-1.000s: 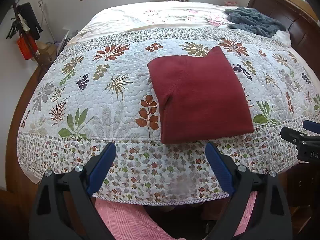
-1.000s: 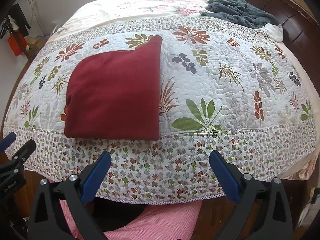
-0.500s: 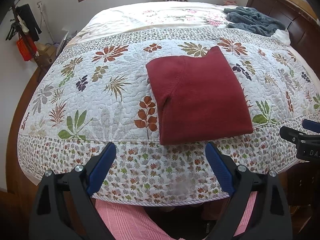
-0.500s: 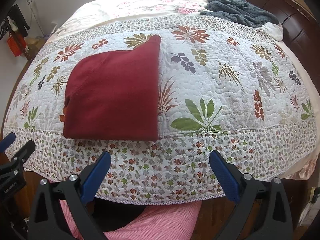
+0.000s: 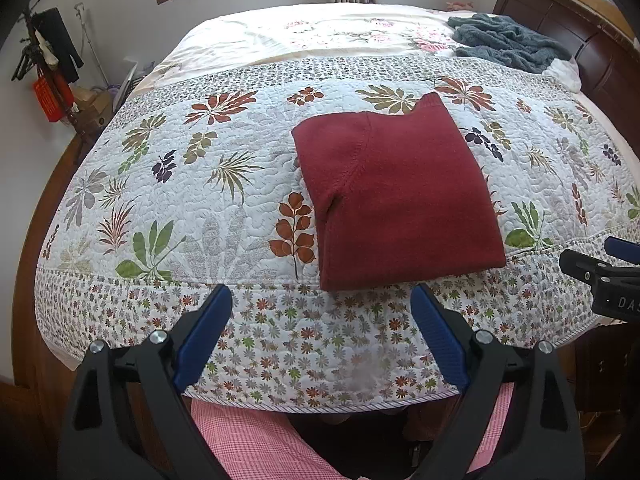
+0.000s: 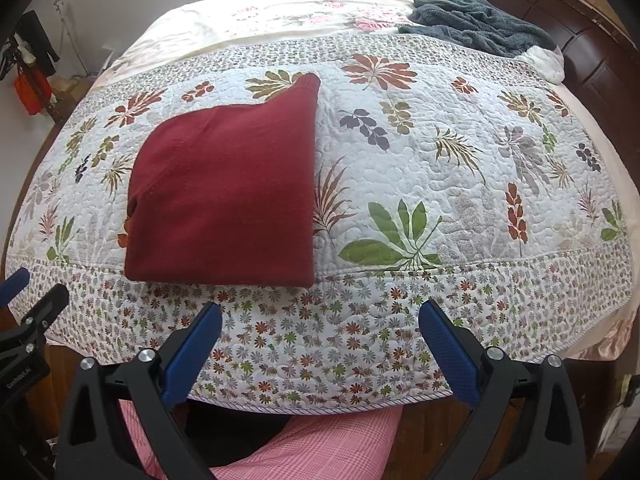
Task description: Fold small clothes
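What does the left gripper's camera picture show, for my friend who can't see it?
A dark red folded garment lies flat on a leaf-patterned quilt near the bed's front edge. The left gripper hovers open and empty in front of it, and the right gripper peeks in at the right edge.

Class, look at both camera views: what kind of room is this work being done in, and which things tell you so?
Most likely a home bedroom. A large bed with a leaf-patterned quilt fills the view, a dark wooden headboard stands at its far right, and a folded red garment lies on the quilt.
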Demonstrator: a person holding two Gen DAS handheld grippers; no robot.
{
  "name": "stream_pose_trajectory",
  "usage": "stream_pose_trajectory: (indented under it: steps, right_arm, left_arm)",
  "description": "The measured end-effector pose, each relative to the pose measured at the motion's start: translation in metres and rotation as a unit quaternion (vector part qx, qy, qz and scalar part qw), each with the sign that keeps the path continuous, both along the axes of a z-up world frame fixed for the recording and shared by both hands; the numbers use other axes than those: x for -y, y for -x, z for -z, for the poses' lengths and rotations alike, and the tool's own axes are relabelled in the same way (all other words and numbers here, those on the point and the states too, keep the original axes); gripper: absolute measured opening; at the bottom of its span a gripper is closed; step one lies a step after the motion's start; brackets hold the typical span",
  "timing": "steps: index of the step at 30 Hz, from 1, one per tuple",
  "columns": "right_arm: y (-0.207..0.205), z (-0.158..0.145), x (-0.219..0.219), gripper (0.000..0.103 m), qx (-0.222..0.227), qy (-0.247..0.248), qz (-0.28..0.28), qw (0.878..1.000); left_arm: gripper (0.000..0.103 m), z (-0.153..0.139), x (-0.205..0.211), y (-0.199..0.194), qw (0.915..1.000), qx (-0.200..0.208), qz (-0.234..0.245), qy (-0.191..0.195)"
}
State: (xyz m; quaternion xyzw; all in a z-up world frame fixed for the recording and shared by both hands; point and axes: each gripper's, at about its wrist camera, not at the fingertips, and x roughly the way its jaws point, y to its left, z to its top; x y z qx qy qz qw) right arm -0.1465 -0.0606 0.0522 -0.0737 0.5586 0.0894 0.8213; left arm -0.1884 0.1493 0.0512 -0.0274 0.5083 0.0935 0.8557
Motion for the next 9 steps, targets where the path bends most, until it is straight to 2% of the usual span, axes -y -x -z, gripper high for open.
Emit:
stream_pose_trajectory:
  steps: [9]
  right_arm:
    - [-0.0002, 0.0024, 0.0031, 0.099, -0.006, -0.004, 0.010, 1.000]
  left_arm:
    - [0.090, -0.0022, -0.0007, 0.0002, 1.0000, 0.005, -0.003, -0.001]
